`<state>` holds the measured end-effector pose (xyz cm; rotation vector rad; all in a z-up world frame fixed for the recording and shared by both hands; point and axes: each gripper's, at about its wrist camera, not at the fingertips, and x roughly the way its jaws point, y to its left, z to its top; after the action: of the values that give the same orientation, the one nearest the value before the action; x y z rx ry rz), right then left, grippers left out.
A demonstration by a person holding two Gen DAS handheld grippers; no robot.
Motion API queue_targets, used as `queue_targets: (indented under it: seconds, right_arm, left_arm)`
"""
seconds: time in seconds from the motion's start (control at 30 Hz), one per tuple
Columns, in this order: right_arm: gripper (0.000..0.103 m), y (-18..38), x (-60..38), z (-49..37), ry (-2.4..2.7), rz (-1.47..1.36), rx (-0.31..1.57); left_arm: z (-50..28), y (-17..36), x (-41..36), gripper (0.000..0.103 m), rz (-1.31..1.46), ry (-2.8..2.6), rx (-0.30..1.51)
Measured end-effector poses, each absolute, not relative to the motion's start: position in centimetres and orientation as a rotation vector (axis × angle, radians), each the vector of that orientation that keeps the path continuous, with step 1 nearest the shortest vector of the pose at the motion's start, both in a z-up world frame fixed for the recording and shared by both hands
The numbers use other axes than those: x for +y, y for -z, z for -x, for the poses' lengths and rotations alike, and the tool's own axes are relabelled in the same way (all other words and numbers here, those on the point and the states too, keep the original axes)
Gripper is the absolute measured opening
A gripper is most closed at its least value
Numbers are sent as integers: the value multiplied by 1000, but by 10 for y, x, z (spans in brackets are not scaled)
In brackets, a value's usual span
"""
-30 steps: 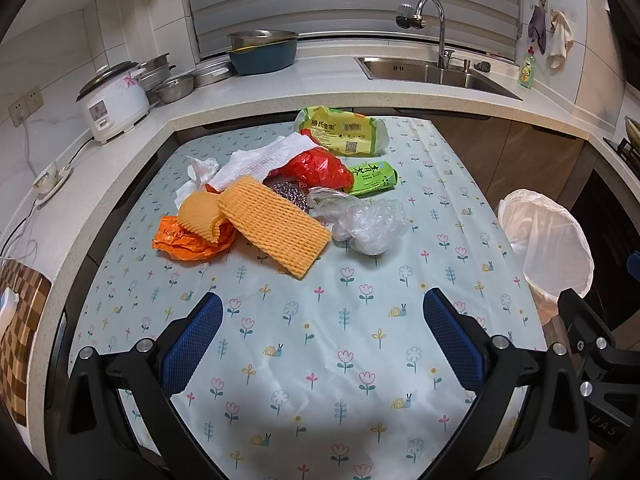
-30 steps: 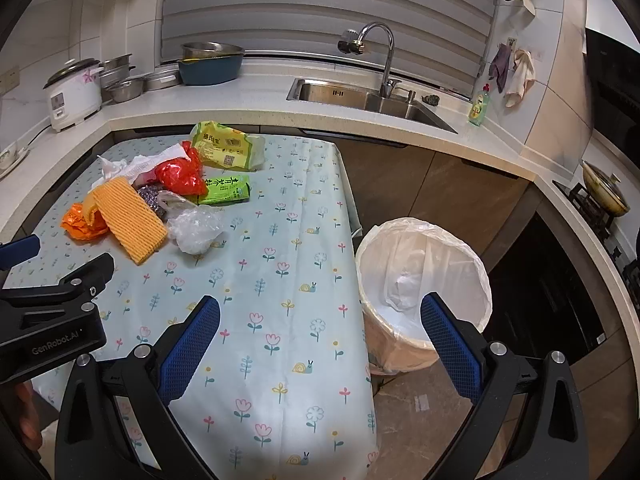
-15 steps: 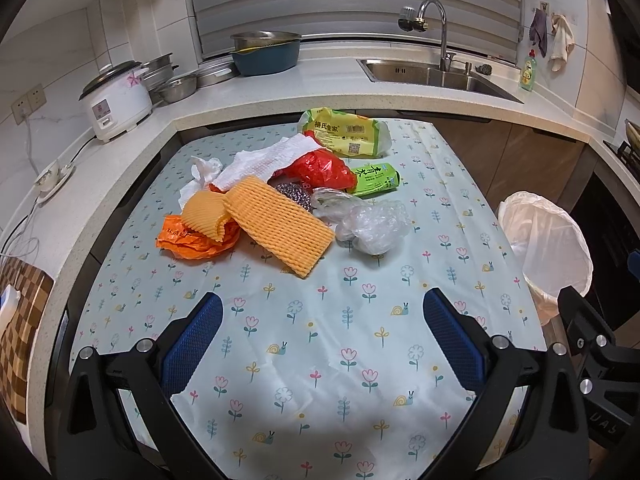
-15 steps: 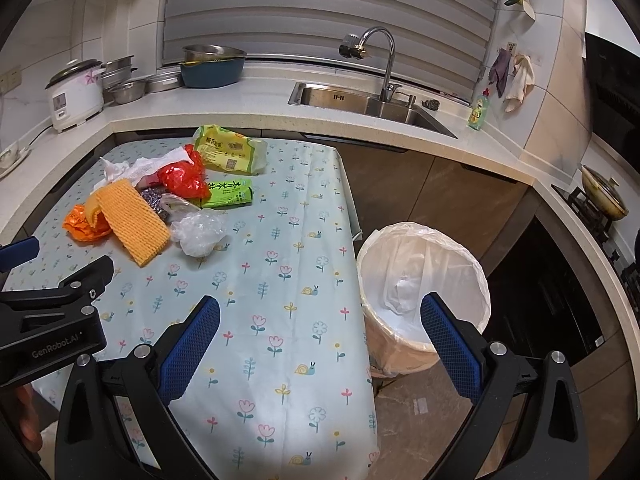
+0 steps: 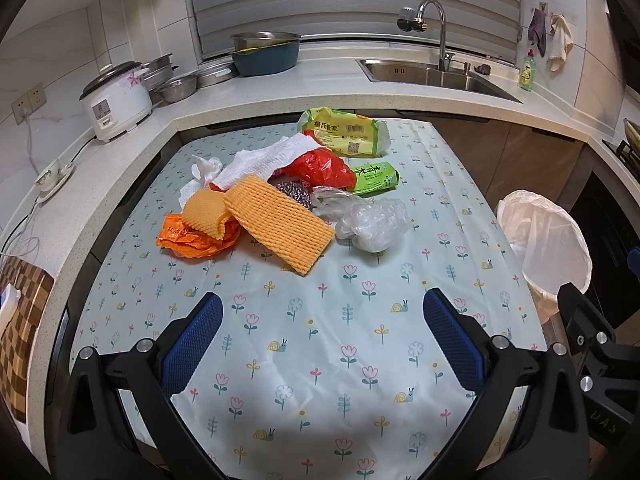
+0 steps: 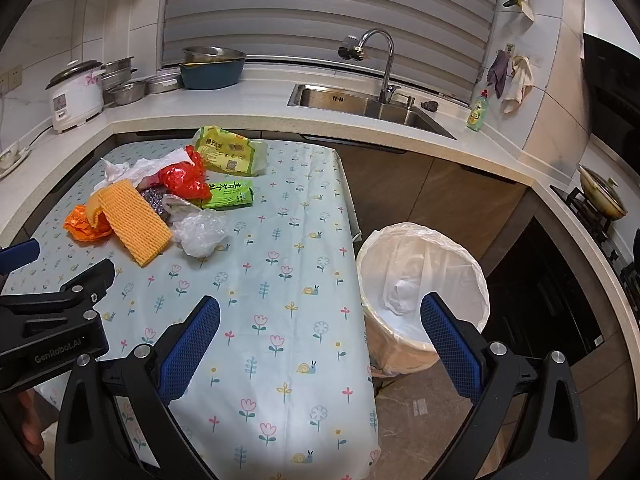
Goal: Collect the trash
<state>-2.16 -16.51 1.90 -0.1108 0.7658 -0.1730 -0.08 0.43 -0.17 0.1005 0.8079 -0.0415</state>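
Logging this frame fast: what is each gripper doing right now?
Left gripper: open, holding nothing, above the tablecloth.
Right gripper: open, holding nothing.

Steel scourer point(image 5: 295, 194) mostly hidden under foam sheet point(image 5: 278, 222).

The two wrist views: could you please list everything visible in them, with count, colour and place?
Foam net: two, orange, table middle-left.
Plastic bag, orange: one, under the smaller net.
Paper towel: one, white, behind the nets.
Red bag: one, pile centre.
Scouring ball: one, silvery.
Clear bag: one, pile's right.
Green packet: one.
Yellow-green package: one, far table edge.
Trash bin: one, white liner, floor right of table.
Rice cooker: one, white, counter.
Left gripper: open.
Right gripper: open.
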Motion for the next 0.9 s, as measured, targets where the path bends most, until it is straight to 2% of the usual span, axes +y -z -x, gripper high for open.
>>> queue_targets:
  seconds: [0.9]
  right_arm:
    - [96,-15,-166,12,192,103,761]
  left_arm:
    - [-9,10,14,96,-77,42,838]
